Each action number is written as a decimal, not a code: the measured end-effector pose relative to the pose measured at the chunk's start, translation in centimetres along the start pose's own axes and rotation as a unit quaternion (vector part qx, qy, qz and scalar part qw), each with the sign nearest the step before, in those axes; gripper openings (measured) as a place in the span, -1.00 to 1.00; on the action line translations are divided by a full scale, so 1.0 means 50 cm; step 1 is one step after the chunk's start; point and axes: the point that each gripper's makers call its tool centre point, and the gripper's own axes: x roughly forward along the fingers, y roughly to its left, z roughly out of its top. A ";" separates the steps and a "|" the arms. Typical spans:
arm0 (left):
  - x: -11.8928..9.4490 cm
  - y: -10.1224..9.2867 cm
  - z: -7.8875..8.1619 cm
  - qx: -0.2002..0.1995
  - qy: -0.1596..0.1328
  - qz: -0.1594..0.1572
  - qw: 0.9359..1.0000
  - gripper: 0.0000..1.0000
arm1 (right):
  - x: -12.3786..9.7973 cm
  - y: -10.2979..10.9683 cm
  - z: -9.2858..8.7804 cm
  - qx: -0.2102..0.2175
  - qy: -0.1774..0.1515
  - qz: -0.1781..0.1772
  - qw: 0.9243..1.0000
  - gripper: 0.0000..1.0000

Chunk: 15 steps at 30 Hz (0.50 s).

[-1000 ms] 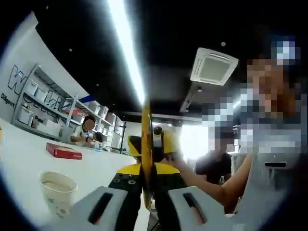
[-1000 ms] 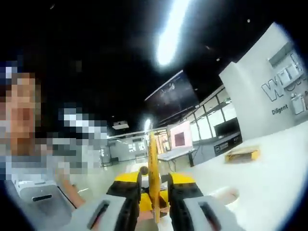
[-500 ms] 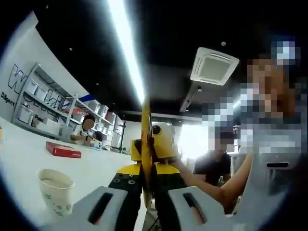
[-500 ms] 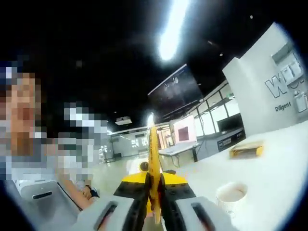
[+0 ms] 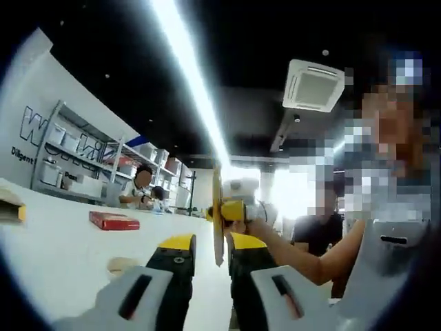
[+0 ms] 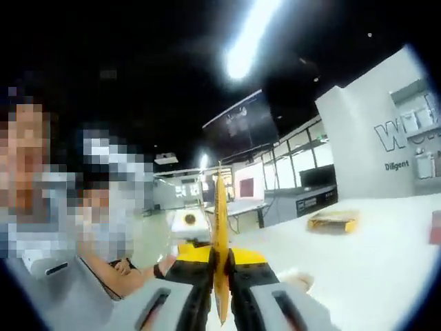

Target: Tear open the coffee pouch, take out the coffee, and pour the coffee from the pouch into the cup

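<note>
Yellow foil seen edge-on, the coffee pouch [image 5: 218, 224] stood as a thin vertical strip in the left gripper view, rising above the gap between the left gripper [image 5: 207, 265] and its two black-and-yellow jaws. Those jaws stood apart, with open space on either side of the pouch's lower edge, so they looked released. Just beyond the pouch the right gripper [image 5: 233, 209] came in, its yellow tips pressed against the pouch, with a person's forearm [image 5: 296, 255] running away from it. Well to the far side of the pouch lay the white surface [image 5: 62, 248]; on it sat the paper cup [image 5: 122, 265], only its rim clear beside the left jaw, a red box [image 5: 114, 221] further off, and shelving [image 5: 69, 165] against the wall behind.

In the right gripper view the coffee pouch [image 6: 220, 252] again appeared as a narrow yellow edge, clamped tight between the jaws of the right gripper [image 6: 220, 276]. Beside the pouch's base the cup [image 6: 298, 279] showed partly behind a jaw on the white surface [image 6: 372, 276], and a flat yellow box [image 6: 333, 221] lay beyond it.
</note>
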 end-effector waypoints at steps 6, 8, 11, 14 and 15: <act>0.076 0.024 0.072 0.032 0.110 -0.065 0.991 -0.57 | -0.004 -0.059 -0.046 -0.006 0.099 -0.005 0.995 -0.82; 0.109 0.051 0.069 0.033 0.154 -0.078 0.984 -0.55 | 0.004 -0.074 -0.061 -0.001 0.125 -0.001 0.992 -0.82; 0.133 0.080 0.036 0.038 0.224 -0.092 0.969 -0.51 | 0.011 -0.094 -0.083 -0.012 0.163 -0.004 0.986 -0.82; 0.145 0.091 -0.003 0.038 0.286 -0.111 0.951 -0.49 | 0.014 -0.107 -0.093 -0.015 0.187 -0.003 0.982 -0.82; 0.146 0.094 -0.015 0.044 0.304 -0.116 0.945 -0.49 | 0.011 -0.114 -0.099 -0.017 0.201 -0.005 0.980 -0.82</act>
